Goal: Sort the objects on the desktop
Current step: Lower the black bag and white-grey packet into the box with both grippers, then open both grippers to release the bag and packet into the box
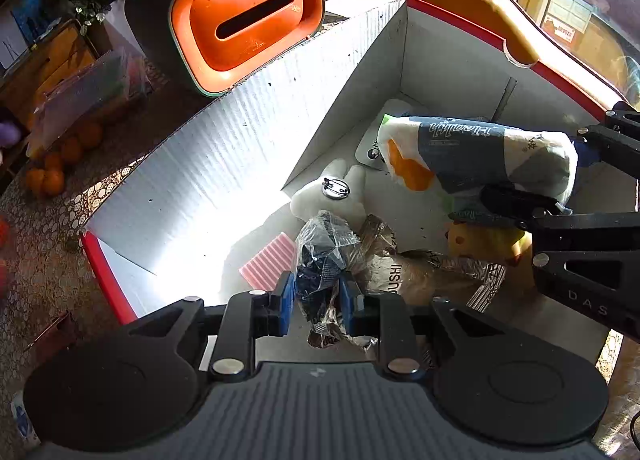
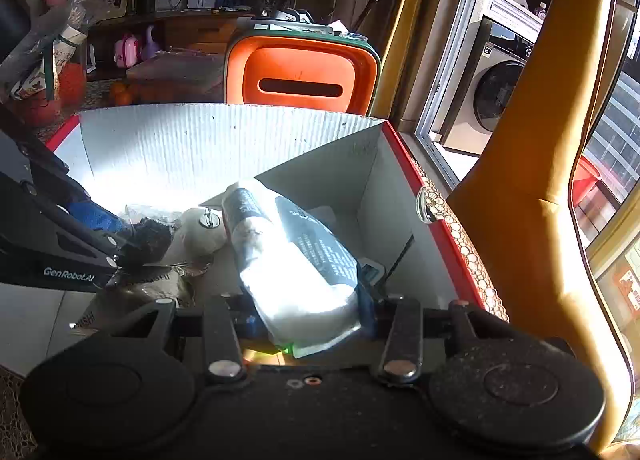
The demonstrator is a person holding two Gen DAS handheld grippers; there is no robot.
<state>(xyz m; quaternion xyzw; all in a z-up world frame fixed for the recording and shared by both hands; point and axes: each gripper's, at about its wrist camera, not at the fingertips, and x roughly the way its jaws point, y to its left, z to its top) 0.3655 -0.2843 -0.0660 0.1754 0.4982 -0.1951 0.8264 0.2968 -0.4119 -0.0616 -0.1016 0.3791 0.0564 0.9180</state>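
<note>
Both grippers are over an open white cardboard box (image 1: 224, 148) with a red rim. My left gripper (image 1: 317, 300) is shut on a crumpled dark snack wrapper (image 1: 320, 256) and holds it inside the box. My right gripper (image 2: 308, 316) is shut on a white, grey and orange snack bag (image 2: 296, 256); the bag also shows in the left wrist view (image 1: 480, 156), held above the box floor. On the floor lie a white plush toy (image 1: 340, 188) with a round pin badge, a pink ridged sponge (image 1: 268, 260), a brown sushi packet (image 1: 400, 268) and a yellow plush (image 1: 484, 240).
An orange and green tissue box (image 1: 244, 16) stands behind the box. Oranges (image 1: 52, 176) and a clear plastic container (image 1: 84, 96) lie on the patterned tablecloth at left. A yellow chair back (image 2: 532, 164) rises close to the box on the right.
</note>
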